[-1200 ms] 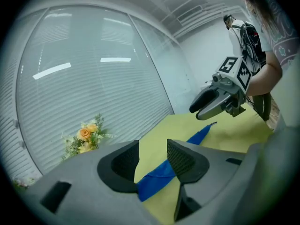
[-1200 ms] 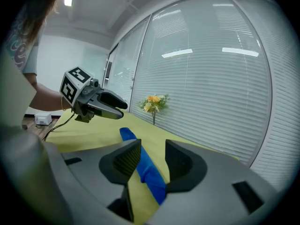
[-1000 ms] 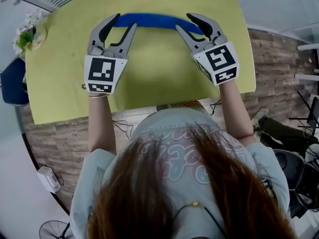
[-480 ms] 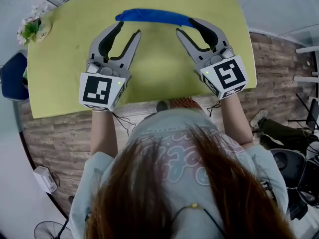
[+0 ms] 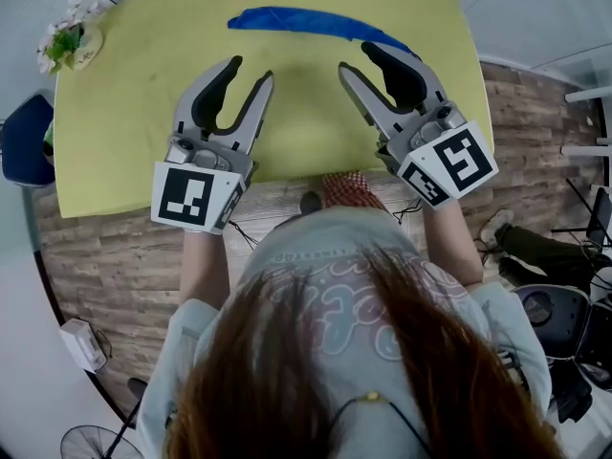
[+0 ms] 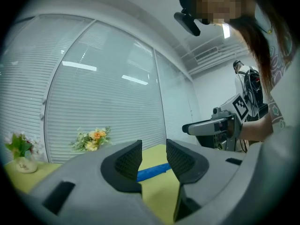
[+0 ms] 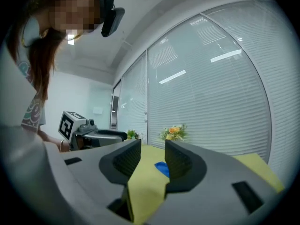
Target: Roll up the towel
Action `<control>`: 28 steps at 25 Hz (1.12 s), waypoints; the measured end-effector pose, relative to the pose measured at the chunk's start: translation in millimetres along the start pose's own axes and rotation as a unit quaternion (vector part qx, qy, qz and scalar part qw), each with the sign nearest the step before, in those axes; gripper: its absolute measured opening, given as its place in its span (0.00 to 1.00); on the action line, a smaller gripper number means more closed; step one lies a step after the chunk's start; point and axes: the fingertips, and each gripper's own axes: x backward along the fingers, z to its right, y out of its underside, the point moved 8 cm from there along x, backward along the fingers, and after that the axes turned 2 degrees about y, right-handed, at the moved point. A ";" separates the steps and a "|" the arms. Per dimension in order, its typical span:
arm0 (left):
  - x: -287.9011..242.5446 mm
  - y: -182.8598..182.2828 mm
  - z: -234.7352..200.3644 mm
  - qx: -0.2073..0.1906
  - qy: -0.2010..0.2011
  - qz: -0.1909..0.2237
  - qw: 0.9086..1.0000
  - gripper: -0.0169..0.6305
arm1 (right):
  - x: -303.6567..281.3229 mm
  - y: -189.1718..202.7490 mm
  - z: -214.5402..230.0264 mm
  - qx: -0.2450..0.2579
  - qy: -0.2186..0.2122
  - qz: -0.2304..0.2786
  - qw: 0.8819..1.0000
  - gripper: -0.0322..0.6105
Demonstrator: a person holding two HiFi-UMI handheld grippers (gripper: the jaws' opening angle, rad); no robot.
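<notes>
The blue towel (image 5: 306, 20) lies rolled into a long thin roll on the far part of the yellow-green table (image 5: 134, 142). My left gripper (image 5: 251, 72) hovers open over the table's near half, well short of the roll, with nothing between its fingers. My right gripper (image 5: 356, 58) is open too and empty, its tips just short of the roll's right end. In the left gripper view the towel (image 6: 152, 171) shows past the open left gripper (image 6: 153, 156). In the right gripper view one end of the towel (image 7: 161, 168) shows beyond the open right gripper (image 7: 153, 158).
A small vase of flowers (image 5: 65, 46) stands at the table's far left corner. A second bunch of flowers (image 6: 93, 138) sits by the blinds. A blue chair (image 5: 24, 151) is left of the table. The table's front edge (image 5: 287, 182) runs just under the grippers.
Both grippers have drawn back from the ends of the towel roll toward the person and risen a little. The roll stays on the far side of the table.
</notes>
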 end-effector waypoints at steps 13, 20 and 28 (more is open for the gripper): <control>24.0 -9.8 35.0 -0.008 0.000 0.026 1.000 0.17 | 21.8 -4.3 -29.9 0.017 0.016 0.022 0.999 0.12; 30.9 -8.9 47.8 -0.015 0.014 0.033 0.999 0.10 | 29.5 -4.0 -42.0 0.021 0.027 0.026 0.999 0.09; 39.6 -9.1 47.2 -0.002 0.021 0.044 0.999 0.06 | 31.3 -2.9 -51.6 0.020 0.030 0.029 0.999 0.06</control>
